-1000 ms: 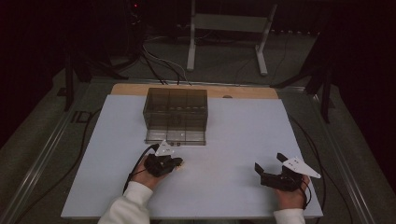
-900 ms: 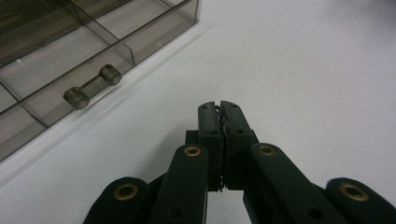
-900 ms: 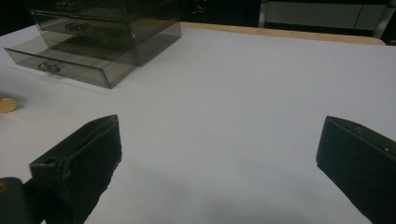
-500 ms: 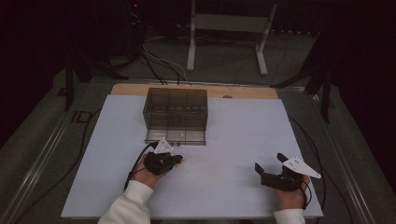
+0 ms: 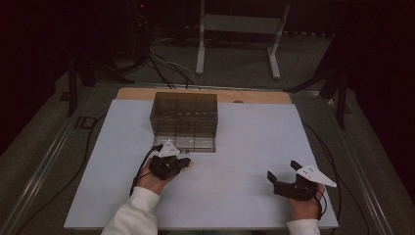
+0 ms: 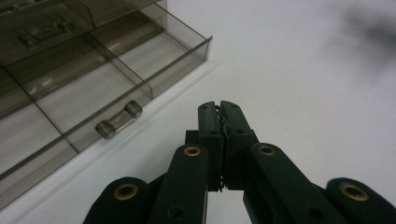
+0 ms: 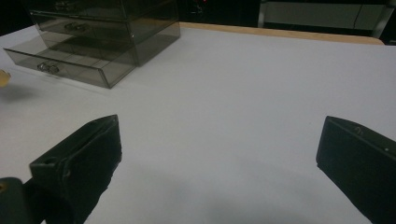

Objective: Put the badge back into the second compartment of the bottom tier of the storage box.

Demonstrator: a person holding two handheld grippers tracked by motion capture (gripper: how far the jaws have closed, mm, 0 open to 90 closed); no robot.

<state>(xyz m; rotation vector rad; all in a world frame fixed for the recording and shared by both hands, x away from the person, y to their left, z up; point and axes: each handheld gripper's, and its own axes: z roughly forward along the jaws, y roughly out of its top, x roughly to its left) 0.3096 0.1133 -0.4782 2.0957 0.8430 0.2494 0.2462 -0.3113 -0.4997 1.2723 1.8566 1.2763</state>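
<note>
Bearing no readable writing: smoky drawer box (image 5: 185,120); pulled-out drawer (image 6: 107,88).

A dim room was seen, a white table top (image 5: 254,147) backed by a wooden strip (image 5: 254,96), a grey carpeted floor (image 5: 235,63) crossed by black cables (image 5: 166,63), a grey metal stand (image 5: 240,29) set behind, dark surroundings left unlit beyond.

Smoked clear drawer box (image 5: 185,116), bottom drawer (image 6: 100,100) pulled out, mid-table.
</note>
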